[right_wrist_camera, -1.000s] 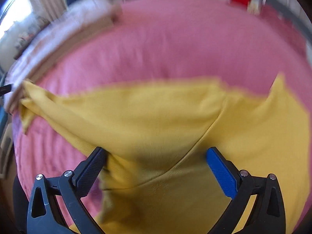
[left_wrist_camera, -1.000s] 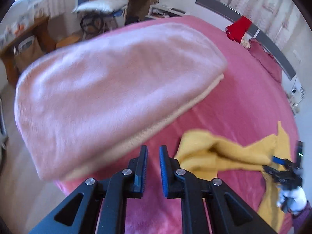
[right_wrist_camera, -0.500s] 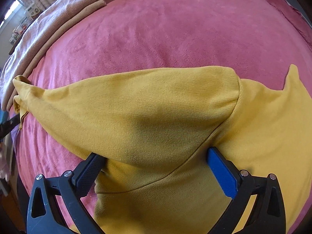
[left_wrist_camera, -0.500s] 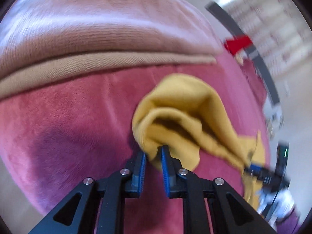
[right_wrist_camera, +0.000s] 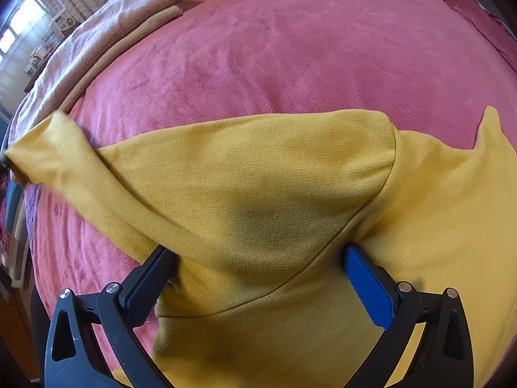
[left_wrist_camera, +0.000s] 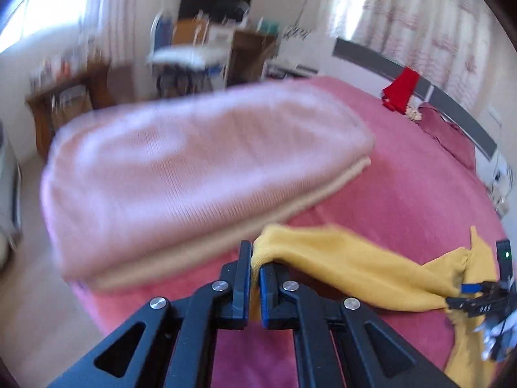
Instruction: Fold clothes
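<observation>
A yellow sweater lies on the pink bedspread. My left gripper is shut on the cuff of its sleeve and holds it stretched out and lifted. In the right wrist view that cuff is at the far left. My right gripper is open, its jaws wide apart on either side of the sleeve's shoulder end, resting on the sweater. It also shows in the left wrist view at the far right.
A folded stack, a pink knit on a beige one, lies at the bed's left edge, close behind the held cuff. A red cloth hangs on the headboard. Furniture stands beyond the bed.
My left gripper has closed on the sleeve cuff and lifted it, pulling the sleeve out straight to the left. My right gripper stays open in place on the sweater.
</observation>
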A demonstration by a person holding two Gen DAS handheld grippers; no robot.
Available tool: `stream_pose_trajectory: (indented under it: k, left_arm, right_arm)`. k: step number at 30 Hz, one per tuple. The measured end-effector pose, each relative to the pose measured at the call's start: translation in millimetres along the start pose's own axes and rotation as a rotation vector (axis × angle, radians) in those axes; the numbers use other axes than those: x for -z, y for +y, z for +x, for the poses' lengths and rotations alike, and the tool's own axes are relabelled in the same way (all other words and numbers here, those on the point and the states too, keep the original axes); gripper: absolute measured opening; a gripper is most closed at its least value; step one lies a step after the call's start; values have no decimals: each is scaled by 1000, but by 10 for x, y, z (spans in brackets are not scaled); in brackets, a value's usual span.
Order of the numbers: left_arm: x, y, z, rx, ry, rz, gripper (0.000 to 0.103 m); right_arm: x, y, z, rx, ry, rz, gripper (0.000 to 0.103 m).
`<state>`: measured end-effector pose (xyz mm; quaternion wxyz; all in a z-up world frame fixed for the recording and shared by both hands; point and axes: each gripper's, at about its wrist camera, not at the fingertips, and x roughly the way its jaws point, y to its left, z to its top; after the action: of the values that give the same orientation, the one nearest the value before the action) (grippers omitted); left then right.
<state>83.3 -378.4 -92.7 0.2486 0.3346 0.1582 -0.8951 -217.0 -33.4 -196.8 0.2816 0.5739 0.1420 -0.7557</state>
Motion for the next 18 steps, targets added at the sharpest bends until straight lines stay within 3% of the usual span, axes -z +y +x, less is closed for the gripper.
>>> stream_pose_trajectory:
  k: [3, 5, 6, 8, 9, 11, 12, 16, 18]
  left_arm:
    - [-64, -84, -121, -134, -97, 248, 4]
    - [88, -230, -63, -227, -124, 508, 5]
    - [191, -292, -28, -265, -119, 629, 6]
    - [490, -341, 155, -319, -27, 813, 7]
    - [644, -299, 267, -342, 40, 854, 7]
    - [901, -123, 455, -368, 174, 841, 7]
    - [959, -17, 455, -347, 212, 778, 7]
    - [975, 420, 176, -241, 221, 486, 7]
    - [846, 759, 46, -225, 189, 275, 7]
  right_arm:
    - [54, -1, -9, -7, -11, 0, 103]
    - [77, -11, -11, -17, -9, 4, 103]
    - [88, -14, -12, -21, -7, 5, 103]
    - [109, -8, -12, -23, 2, 0, 103]
    - [122, -5, -13, -24, 4, -2, 103]
    - [163, -1, -17, -27, 0, -4, 103]
    - [183, 2, -19, -28, -2, -5, 103]
    - [254, 19, -25, -27, -4, -10, 103]
    - [277, 26, -23, -26, 2, -6, 103]
